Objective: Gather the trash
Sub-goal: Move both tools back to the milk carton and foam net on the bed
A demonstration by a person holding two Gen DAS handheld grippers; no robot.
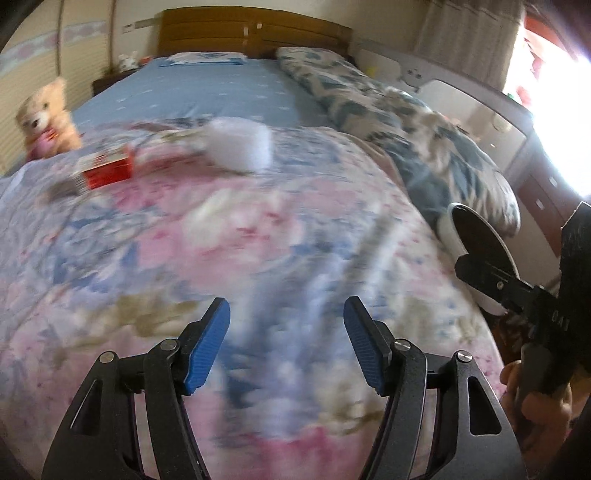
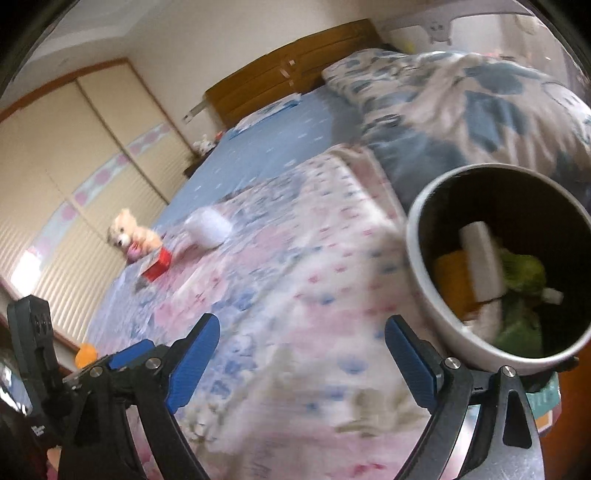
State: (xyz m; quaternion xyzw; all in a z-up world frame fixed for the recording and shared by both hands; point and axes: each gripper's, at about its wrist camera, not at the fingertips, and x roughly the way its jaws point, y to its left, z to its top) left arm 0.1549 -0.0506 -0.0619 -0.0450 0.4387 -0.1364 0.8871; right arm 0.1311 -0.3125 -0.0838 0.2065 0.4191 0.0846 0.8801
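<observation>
Both grippers hung over the near end of the bed w/ nothing between the blue pads. Left gripper had its jaws apart; right gripper stood wider still. Under them lay the pink-and-blue floral quilt. At the bed's right edge sat a white trash bin w/ dark inside, already holding a white box, something orange and green scraps. Farther off, toward the left, a red carton lay on the quilt, a crumpled white wad just right of it, both blurred. Teddy bear sat beyond, at far left. Wooden headboard at the far end.
</observation>
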